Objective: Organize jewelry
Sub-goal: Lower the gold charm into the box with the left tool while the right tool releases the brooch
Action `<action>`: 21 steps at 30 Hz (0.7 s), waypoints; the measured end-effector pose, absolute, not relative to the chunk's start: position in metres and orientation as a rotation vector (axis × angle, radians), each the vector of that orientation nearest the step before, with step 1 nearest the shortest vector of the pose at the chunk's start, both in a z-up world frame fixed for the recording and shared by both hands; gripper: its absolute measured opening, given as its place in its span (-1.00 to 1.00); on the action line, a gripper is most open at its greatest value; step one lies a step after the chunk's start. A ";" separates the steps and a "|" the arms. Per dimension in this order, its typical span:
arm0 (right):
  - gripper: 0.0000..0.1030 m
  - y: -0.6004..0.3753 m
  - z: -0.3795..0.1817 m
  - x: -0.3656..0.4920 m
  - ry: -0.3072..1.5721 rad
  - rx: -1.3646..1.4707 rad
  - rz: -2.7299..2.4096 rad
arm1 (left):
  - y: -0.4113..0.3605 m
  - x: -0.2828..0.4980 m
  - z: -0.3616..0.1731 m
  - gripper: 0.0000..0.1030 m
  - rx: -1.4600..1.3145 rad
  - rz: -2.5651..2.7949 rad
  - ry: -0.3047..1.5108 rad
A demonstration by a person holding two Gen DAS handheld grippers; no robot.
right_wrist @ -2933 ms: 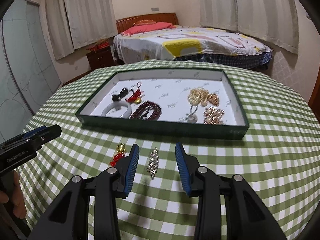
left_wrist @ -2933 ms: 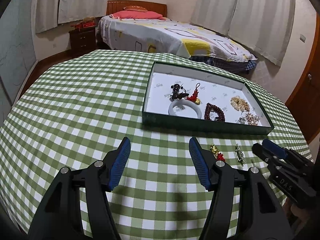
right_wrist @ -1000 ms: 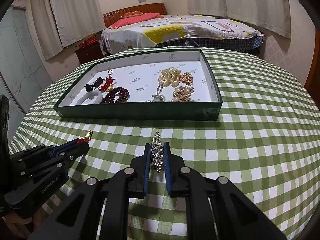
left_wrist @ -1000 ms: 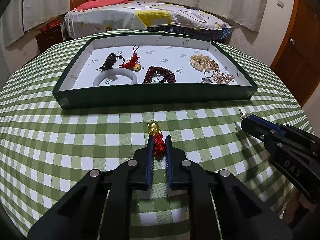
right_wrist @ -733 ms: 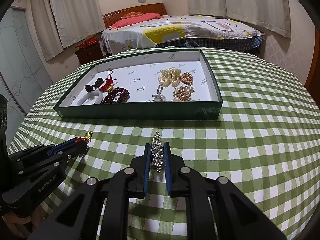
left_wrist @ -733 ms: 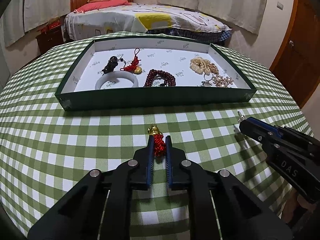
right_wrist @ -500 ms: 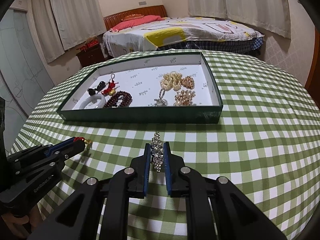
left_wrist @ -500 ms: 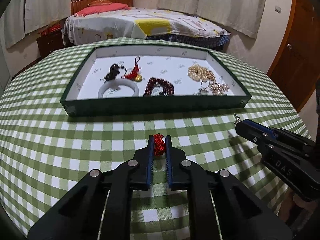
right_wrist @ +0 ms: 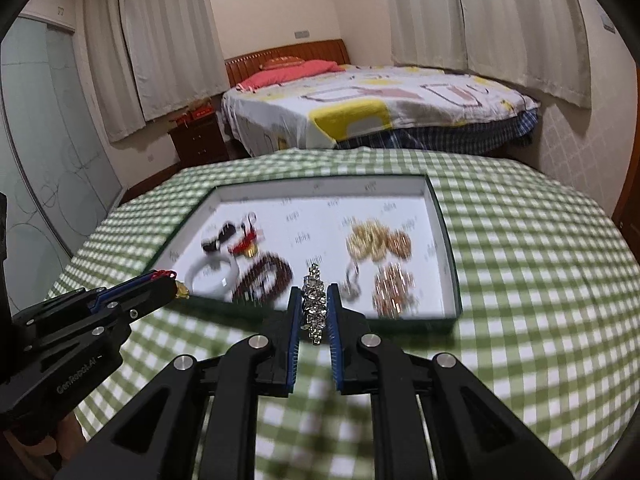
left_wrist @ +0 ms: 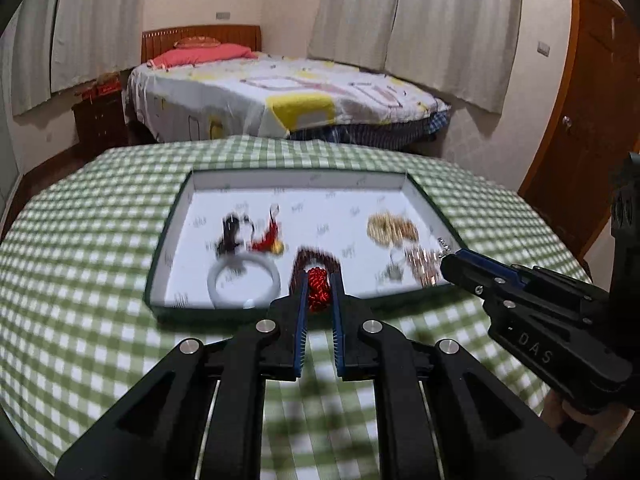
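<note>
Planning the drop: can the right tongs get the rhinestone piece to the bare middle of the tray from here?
Probably yes. The right tongs are shut on the rhinestone piece, raised near the green tray's front wall. The bare white floor lies straight ahead, open-topped, between the beaded bracelet and gold chains.

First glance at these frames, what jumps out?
Each claw is shut on a piece: the left claw pinches a red knotted-cord charm, the right claw a sparkling silver rhinestone clip. Just beyond lies the green-walled, white-lined tray on the green checked tablecloth.
</note>
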State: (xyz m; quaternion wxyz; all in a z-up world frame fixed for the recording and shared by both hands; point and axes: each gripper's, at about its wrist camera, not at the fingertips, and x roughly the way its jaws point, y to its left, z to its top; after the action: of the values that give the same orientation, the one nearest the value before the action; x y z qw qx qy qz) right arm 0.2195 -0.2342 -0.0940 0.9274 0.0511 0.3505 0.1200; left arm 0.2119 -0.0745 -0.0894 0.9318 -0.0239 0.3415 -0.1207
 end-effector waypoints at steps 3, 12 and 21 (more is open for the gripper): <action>-0.74 -0.227 -0.085 0.239 0.687 0.086 0.254 | -0.072 0.231 -0.081 -0.79 -0.045 -0.235 0.668; -0.74 -0.212 -0.091 0.303 0.681 0.080 0.263 | -0.065 0.302 -0.088 -0.79 -0.027 -0.180 0.672; -0.74 -0.207 -0.124 0.352 0.769 0.062 0.248 | -0.060 0.365 -0.120 -0.79 -0.020 -0.151 0.779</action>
State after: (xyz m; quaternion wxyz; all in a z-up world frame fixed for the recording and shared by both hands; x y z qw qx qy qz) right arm 0.3521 -0.2072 -0.1244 0.9190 0.0299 0.3741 0.1208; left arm 0.3645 -0.0601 -0.1203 0.9222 -0.0095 0.3796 -0.0734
